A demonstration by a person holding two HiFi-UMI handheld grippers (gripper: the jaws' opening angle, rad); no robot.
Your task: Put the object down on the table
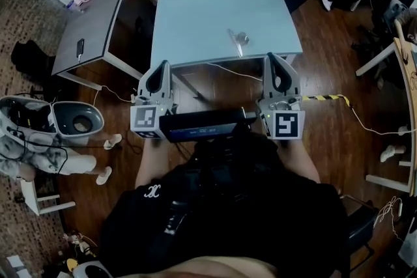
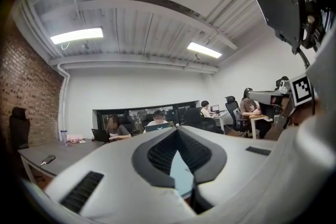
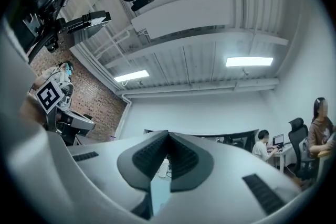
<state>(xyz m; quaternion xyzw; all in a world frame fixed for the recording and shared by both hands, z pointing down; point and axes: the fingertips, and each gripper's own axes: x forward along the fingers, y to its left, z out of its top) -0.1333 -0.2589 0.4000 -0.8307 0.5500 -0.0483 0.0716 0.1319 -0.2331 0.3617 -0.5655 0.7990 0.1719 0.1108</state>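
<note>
Metallic object [image 1: 238,41] is lying on the pale table [image 1: 195,23] by its near edge, long axis running away from the person, ahead of and nearer the right gripper [image 1: 275,59], which, like the left gripper [image 1: 162,67], is holding its jaws together, empty.
</note>
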